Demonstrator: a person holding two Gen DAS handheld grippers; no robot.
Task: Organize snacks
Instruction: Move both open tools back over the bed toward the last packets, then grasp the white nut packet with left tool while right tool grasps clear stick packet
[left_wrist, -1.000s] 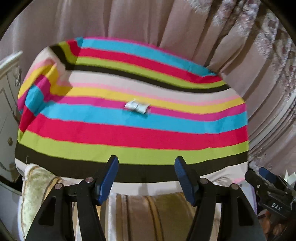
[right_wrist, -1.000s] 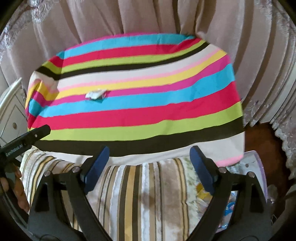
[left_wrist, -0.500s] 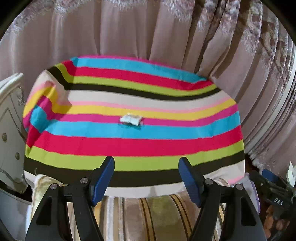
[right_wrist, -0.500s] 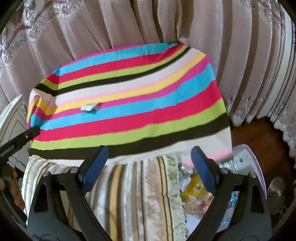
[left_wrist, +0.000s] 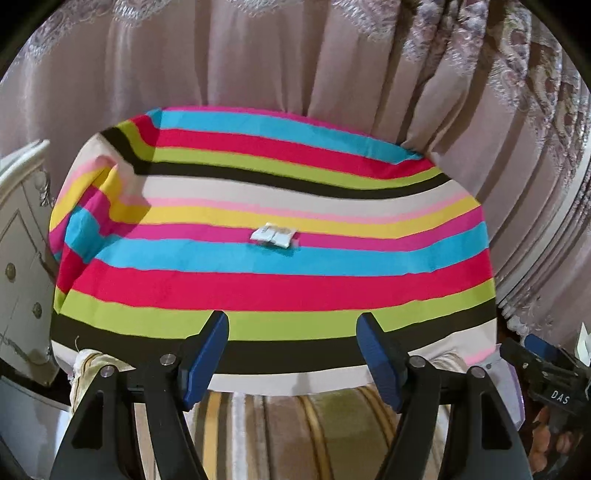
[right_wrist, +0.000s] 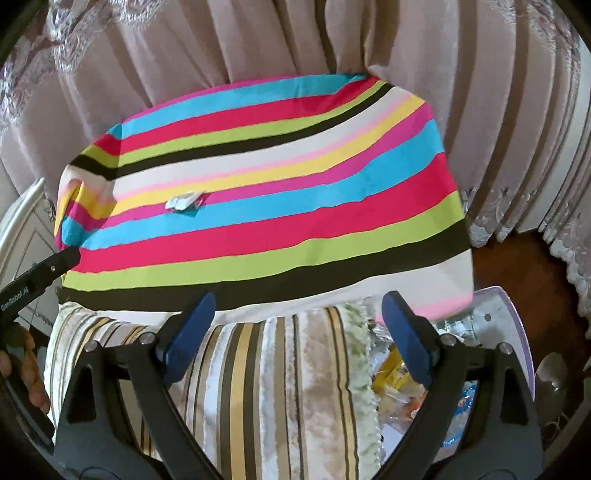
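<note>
A small white snack packet (left_wrist: 274, 235) lies on the striped tablecloth (left_wrist: 258, 288), on the pink and blue stripes near the middle; it also shows in the right wrist view (right_wrist: 185, 201). My left gripper (left_wrist: 293, 354) is open and empty, held back above the table's near edge. My right gripper (right_wrist: 295, 332) is open and empty, over the striped cushion (right_wrist: 280, 387) in front of the table. A clear bin (right_wrist: 491, 325) with several snack wrappers (right_wrist: 399, 384) sits low at the right.
Pink curtains (left_wrist: 295, 55) hang close behind the table. A white cabinet (left_wrist: 18, 240) stands at the left. Dark wood floor (right_wrist: 517, 258) shows at the right. The other gripper shows at each view's edge (left_wrist: 550, 384) (right_wrist: 33, 280).
Both grippers have drawn back and risen from the table, so the table looks smaller and more curtain shows. The right view has swung right, showing the bin of wrappers. The packet has not moved.
</note>
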